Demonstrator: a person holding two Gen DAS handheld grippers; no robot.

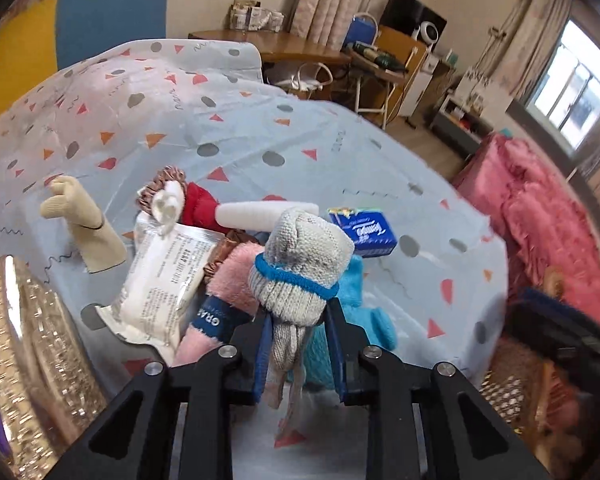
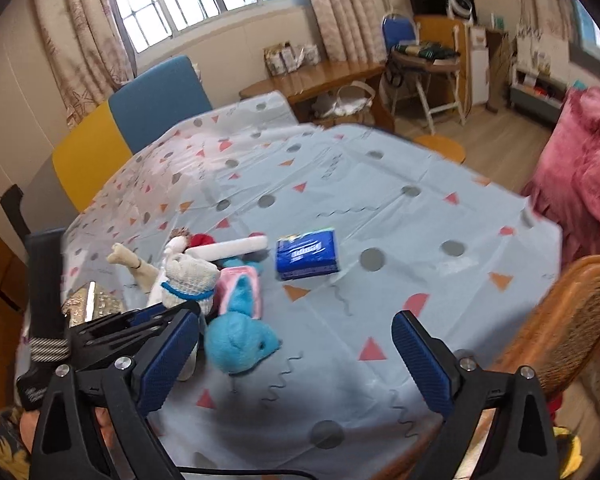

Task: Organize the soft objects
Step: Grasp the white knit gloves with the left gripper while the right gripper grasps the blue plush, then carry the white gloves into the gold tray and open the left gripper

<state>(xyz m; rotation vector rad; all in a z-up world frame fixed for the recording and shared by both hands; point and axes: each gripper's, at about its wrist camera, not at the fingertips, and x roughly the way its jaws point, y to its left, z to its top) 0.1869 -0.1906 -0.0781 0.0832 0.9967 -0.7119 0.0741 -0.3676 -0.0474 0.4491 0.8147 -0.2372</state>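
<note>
The left gripper (image 1: 300,344) has its jaws closed on one grey knitted sock bundle (image 1: 300,268) with a blue band, lifted just above the pile on the table (image 1: 340,152). The right gripper (image 2: 296,360) hangs over the tablecloth with its jaws spread wide and nothing between them. Just beyond the left fingers lie one turquoise plush piece (image 1: 364,316), one pink fluffy item (image 1: 228,280) with a dark label, and one white wrapped packet (image 1: 164,280) (its print too small to read). Further out sit one beige glove (image 1: 80,220), one white roll (image 1: 256,214), one red piece (image 1: 200,208) and one blue tissue pack (image 1: 364,232), slightly apart from the heap. A gold glittery object (image 1: 28,352) sits at the near left edge
</note>
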